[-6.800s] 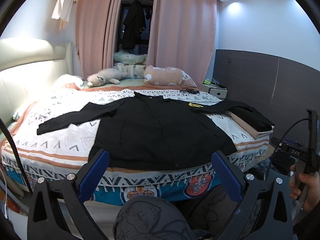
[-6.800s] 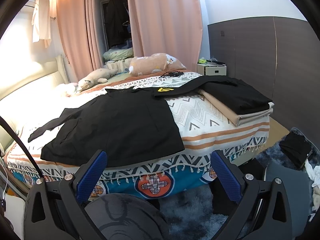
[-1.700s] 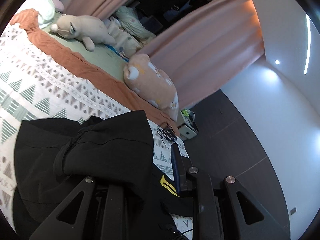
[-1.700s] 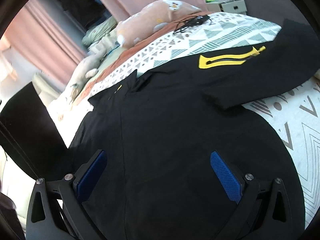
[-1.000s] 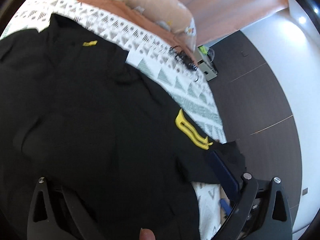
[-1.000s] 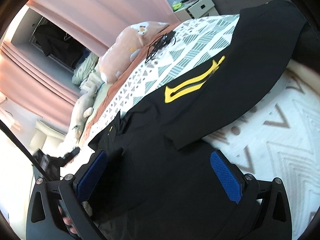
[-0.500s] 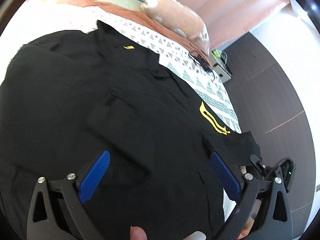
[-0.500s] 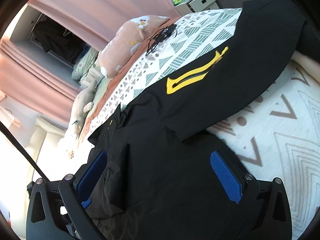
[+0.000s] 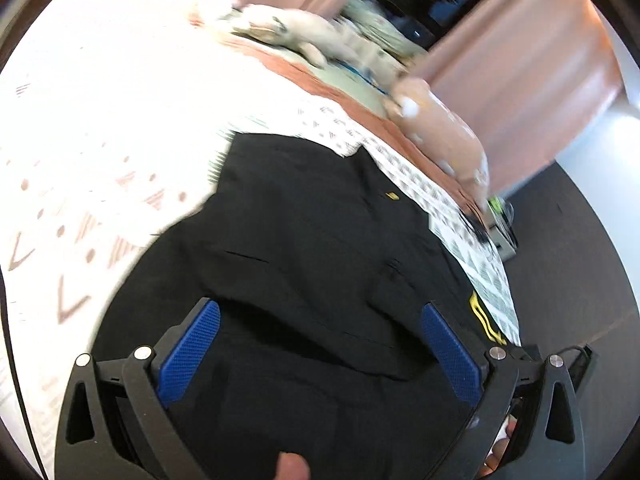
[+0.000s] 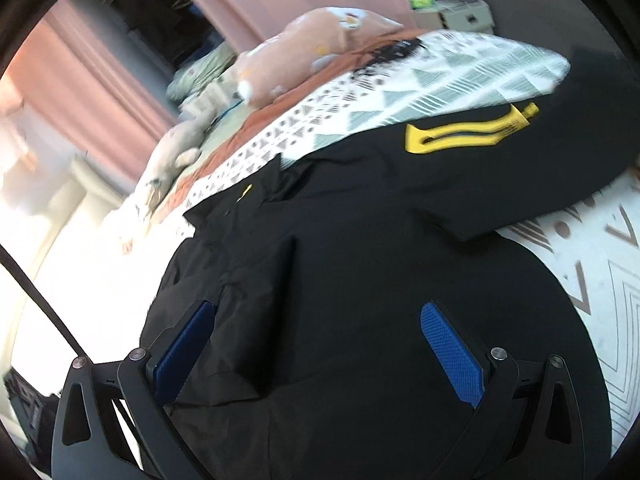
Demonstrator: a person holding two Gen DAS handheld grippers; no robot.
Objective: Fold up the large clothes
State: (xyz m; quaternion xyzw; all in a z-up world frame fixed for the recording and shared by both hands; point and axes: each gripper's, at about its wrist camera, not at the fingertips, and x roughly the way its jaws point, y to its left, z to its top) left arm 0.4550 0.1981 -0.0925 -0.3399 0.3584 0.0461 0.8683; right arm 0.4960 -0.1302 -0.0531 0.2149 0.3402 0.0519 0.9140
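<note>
Black jacket lies flat on patterned bedspread, one sleeve folded across chest. L gripper & R gripper both wide apart over it, holding nothing

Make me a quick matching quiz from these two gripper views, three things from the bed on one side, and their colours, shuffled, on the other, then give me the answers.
Things:
1. jacket
2. sleeve emblem
3. plush toy

Colours:
A. yellow
B. peach pink
C. black

Pairs: 1-C, 2-A, 3-B
</note>
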